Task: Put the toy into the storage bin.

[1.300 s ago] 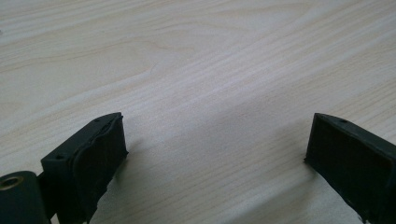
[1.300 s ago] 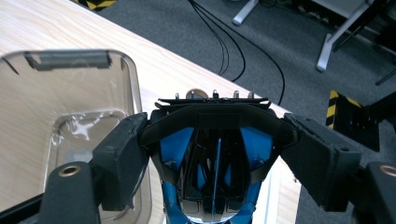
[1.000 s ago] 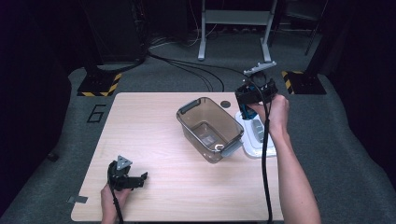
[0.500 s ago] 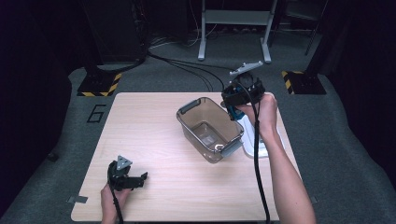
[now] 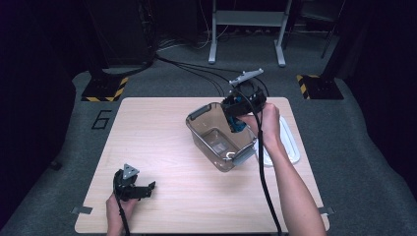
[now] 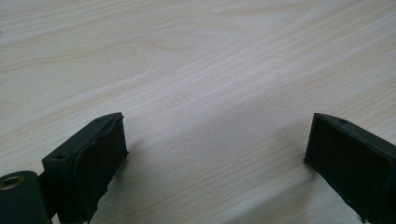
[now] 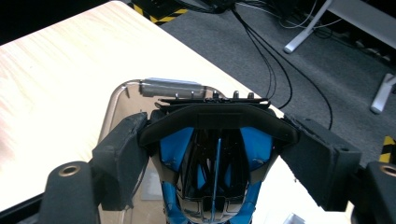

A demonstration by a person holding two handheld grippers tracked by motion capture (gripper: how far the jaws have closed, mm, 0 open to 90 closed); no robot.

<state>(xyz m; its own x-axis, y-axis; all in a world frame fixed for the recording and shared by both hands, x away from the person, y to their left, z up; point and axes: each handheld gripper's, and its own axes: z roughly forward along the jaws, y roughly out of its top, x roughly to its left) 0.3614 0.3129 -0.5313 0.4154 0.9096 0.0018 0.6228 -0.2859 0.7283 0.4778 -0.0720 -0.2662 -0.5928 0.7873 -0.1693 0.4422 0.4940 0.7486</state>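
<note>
My right gripper (image 5: 237,117) is shut on a black and blue plastic object (image 5: 238,126) and holds it over the right end of a clear plastic bin (image 5: 198,132). In the right gripper view both pads clamp the object (image 7: 217,158) by its black top band, and the bin's grey handle (image 7: 170,87) lies just beyond it. My left gripper (image 5: 143,189) rests on the wooden table (image 5: 157,132) at the front left, open. Bare wood lies between its pads (image 6: 93,158).
A white lid (image 5: 289,142) lies flat on the table to the right of the bin, partly under the person's right hand. Cables cross the grey floor behind the table, where hazard-striped bases (image 5: 101,91) and a metal stand (image 5: 246,29) are placed.
My right gripper has carried the black and blue object leftward, from above the white lid to above the bin. The left gripper has stayed put.
</note>
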